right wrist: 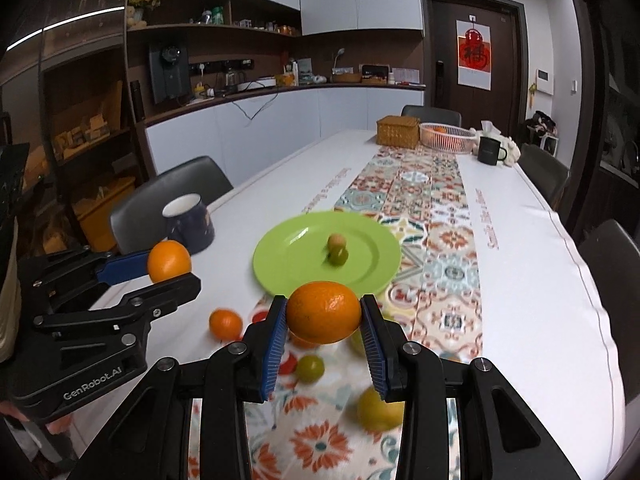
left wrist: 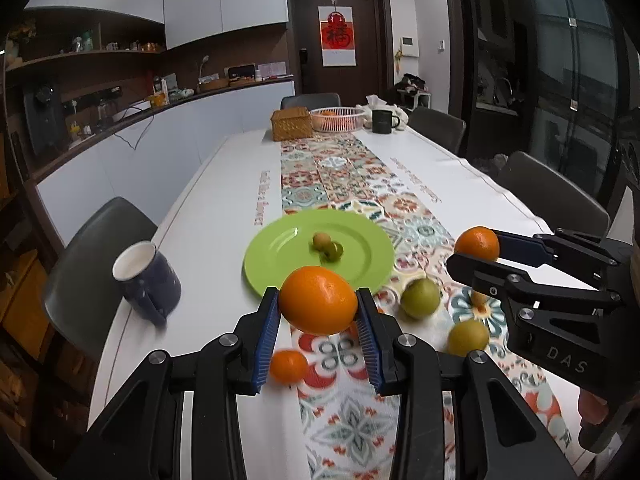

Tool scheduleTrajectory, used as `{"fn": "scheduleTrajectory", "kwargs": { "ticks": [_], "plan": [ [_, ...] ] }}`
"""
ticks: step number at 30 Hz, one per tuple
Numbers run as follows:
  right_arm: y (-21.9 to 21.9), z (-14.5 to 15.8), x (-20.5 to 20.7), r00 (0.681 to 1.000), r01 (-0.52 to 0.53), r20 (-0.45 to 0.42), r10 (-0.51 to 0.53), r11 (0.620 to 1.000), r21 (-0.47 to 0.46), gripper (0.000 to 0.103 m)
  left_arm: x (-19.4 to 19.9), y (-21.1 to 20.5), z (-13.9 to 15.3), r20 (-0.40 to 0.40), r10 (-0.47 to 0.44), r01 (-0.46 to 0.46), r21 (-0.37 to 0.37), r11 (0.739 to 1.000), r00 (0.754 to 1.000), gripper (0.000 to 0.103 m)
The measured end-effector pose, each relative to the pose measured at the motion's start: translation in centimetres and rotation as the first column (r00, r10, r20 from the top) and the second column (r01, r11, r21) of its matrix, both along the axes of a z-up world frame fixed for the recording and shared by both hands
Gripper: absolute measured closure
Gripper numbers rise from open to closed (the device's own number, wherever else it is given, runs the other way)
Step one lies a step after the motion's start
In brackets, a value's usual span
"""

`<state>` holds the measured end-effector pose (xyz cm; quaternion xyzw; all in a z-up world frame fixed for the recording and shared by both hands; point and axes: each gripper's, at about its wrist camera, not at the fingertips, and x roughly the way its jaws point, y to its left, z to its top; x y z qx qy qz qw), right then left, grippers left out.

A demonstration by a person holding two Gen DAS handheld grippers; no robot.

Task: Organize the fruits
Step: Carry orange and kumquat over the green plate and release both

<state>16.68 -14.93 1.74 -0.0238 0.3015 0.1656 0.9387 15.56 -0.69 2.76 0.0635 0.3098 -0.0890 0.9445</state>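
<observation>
My left gripper (left wrist: 318,304) is shut on an orange (left wrist: 318,300), held above the table just in front of the green plate (left wrist: 360,244). My right gripper (right wrist: 324,314) is shut on another orange (right wrist: 324,312), also near the plate (right wrist: 372,252). Each gripper shows in the other's view, holding its orange (left wrist: 478,243) (right wrist: 169,261). The plate holds two small fruits, one tan (left wrist: 320,241), one green (left wrist: 334,251). A small orange (left wrist: 288,366), two green fruits (left wrist: 420,298) (left wrist: 468,337) and a small yellow fruit (left wrist: 479,298) lie on the patterned runner.
A dark blue mug (left wrist: 146,280) stands left of the plate. At the far end are a wicker box (left wrist: 292,123), a white basket with oranges (left wrist: 336,119) and a black mug (left wrist: 382,121). Grey chairs (left wrist: 92,264) line the table sides.
</observation>
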Motion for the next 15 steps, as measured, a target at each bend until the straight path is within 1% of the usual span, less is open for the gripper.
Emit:
{"fn": "scheduleTrajectory", "kwargs": {
  "ticks": [7, 13, 15],
  "plan": [
    [0.6, 1.3, 3.9, 1.000, -0.021, -0.004, 0.021, 1.000, 0.006, 0.066, 3.4, 0.3, 1.4, 0.021, 0.008, -0.008, 0.001, 1.000, 1.000, 0.065],
    [1.0, 1.6, 7.7, 0.999, -0.031, -0.033, 0.031, 0.999, 0.010, 0.066, 7.0, 0.6, 1.7, 0.002, 0.008, -0.008, -0.022, 1.000, 1.000, 0.065],
    [1.2, 1.4, 9.5, 0.998, -0.036, -0.058, 0.037, 0.999, 0.014, 0.066, 8.5, 0.6, 1.6, -0.008, 0.014, -0.015, -0.021, 1.000, 1.000, 0.065]
  ]
}}
